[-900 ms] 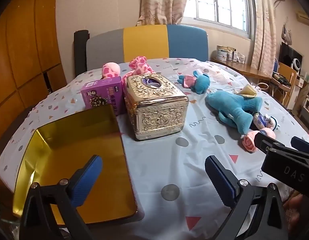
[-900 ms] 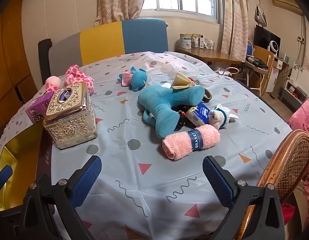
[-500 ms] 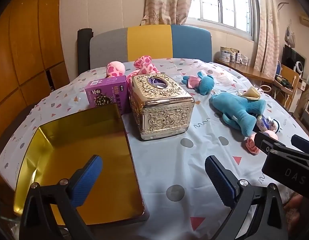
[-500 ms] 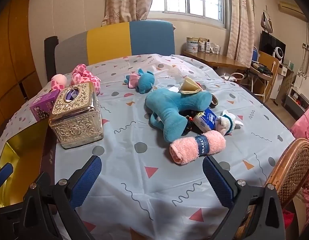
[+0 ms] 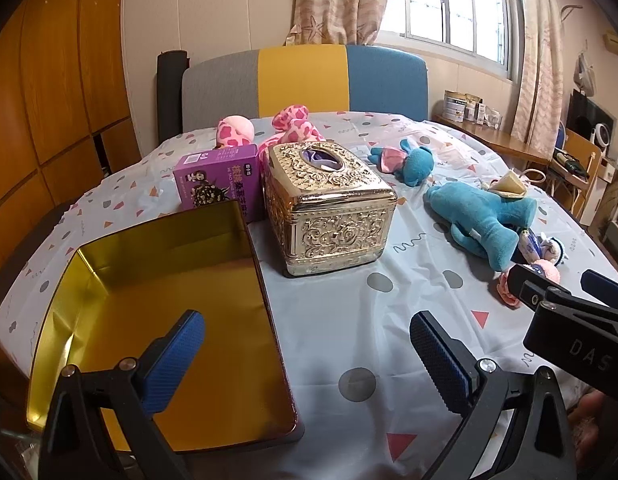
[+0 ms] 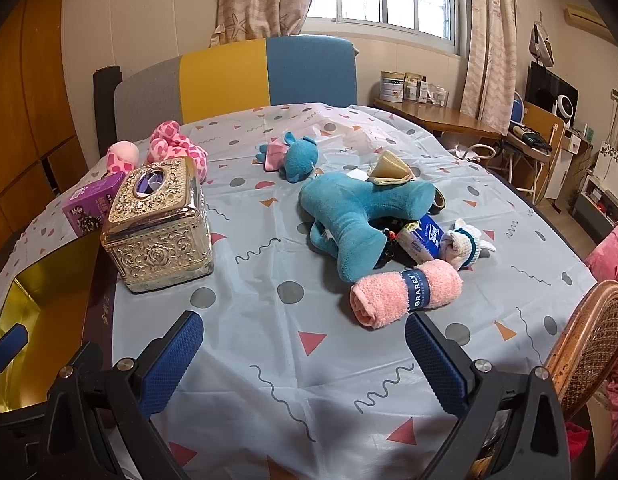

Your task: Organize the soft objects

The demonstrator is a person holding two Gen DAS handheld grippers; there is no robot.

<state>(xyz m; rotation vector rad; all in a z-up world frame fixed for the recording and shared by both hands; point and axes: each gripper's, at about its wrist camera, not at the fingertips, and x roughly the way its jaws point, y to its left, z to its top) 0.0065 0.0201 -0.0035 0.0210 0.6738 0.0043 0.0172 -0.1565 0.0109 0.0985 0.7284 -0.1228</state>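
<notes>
A rolled pink towel with a blue band lies just ahead of my right gripper, which is open and empty. Behind it lie a big blue plush, a small white plush and a small blue plush. A pink spotted plush lies at the far left. An open gold tin sits under my left gripper, which is open and empty. The big blue plush and the pink spotted plush also show in the left wrist view.
An ornate gold tissue box stands mid-table beside a purple carton. A blue tissue pack lies by the big plush. A wicker chair stands at the table's right edge. A padded chair back is behind.
Both grippers have risen and drawn back slightly, so the table items sit lower in view. Nothing on the table has moved. Both stay open.
</notes>
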